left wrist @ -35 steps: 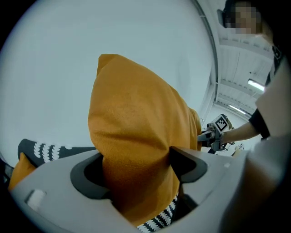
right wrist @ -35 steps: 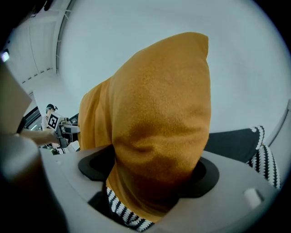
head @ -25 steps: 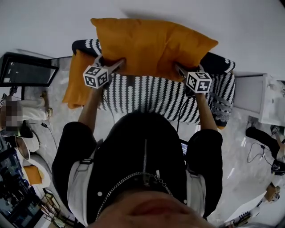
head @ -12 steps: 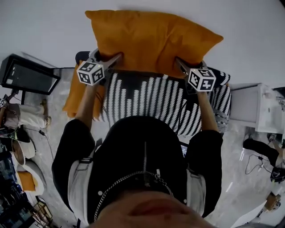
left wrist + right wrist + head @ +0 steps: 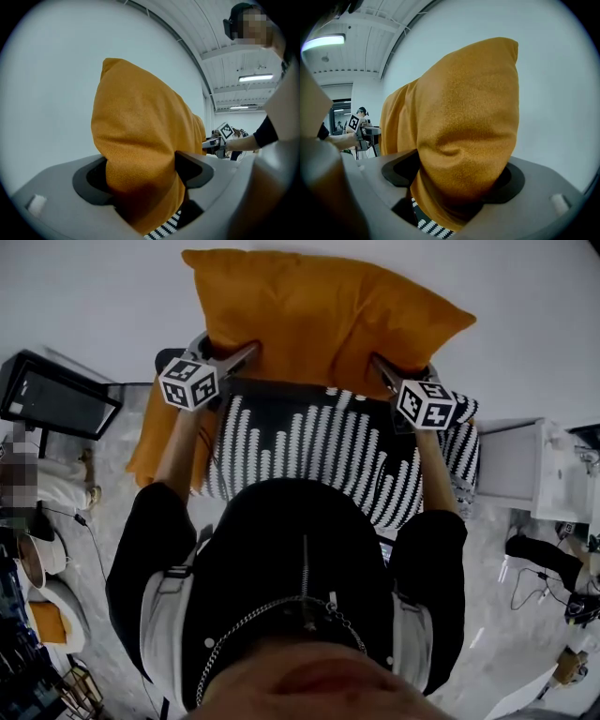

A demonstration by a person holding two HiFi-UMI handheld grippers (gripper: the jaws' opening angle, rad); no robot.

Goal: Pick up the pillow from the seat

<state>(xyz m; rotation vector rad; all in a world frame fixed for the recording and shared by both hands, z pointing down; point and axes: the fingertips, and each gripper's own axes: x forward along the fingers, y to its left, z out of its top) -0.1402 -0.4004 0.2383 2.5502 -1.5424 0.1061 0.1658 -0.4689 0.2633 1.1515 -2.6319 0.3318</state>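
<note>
Head view looks down; all three views share the pillow [image 5: 319, 320].

The orange pillow [image 5: 319, 320], plump and rectangular, hangs lengthwise above the black-and-white striped seat [image 5: 309, 451], its lower edge pinched at both ends in my jaws.

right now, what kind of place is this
Probably a lab or studio workspace rather than a home: an industrial panelled ceiling with strip lights, and loose cables lying on the floor.
</note>
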